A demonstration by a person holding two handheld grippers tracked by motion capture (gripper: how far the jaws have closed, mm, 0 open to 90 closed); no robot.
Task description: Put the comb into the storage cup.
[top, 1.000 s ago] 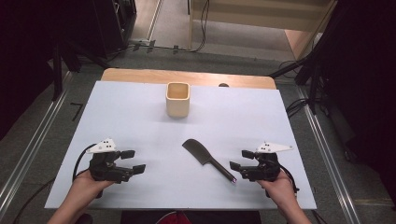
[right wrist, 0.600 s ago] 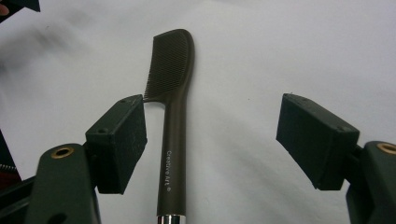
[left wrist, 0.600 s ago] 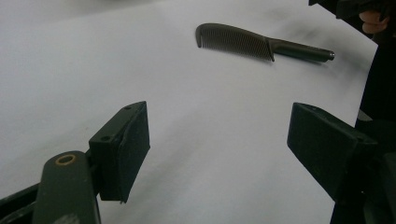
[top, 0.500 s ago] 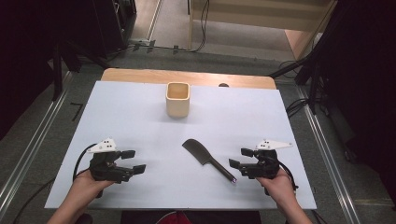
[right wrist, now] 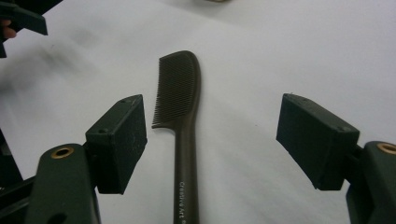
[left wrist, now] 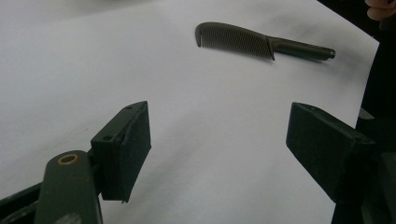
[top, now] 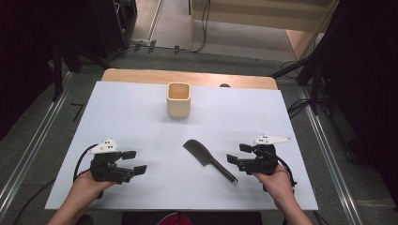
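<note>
High view looks down on a white table (top: 141, 112) where a dark comb (top: 208, 160) lies flat between the two grippers, nearer the right gripper (top: 238, 154), whose jaws stand open and empty just beside the handle end. The left gripper (top: 133, 161) rests well apart from the comb, jaws likewise spread and holding nothing. A beige square cup (top: 179, 99) stands upright farther back, near the middle of the table. Left gripper view has its open jaws over bare white surface, with the comb (left wrist: 243, 40) lying crosswise beyond them, its teeth fine and close-set, a detail too small to make out from above. Right gripper view sets the comb (right wrist: 184, 116) lengthwise between the parted jaws, handle toward the camera, and small pale lettering on the handle reads "Creative Art".
</note>
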